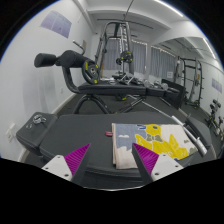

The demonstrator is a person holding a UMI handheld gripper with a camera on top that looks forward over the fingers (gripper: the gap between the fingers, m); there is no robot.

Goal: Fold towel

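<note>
A towel (140,138) lies on the dark grey table (75,130), just ahead of my fingers and a little to the right. It is pale with yellow and purple prints and looks folded into a flat stack. Its near, plain beige end (121,156) reaches in between my fingers, close to the right one. My gripper (112,166) is open, with the magenta pads (76,158) wide apart. The left pad is clear of the towel. The right pad stands beside the towel's near edge, and I cannot tell whether it touches.
A black case (36,130) sits on the table to the left. Small tools and pens (186,137) lie to the right of the towel. Beyond the table stands exercise equipment (108,62) with a black padded arm (62,56).
</note>
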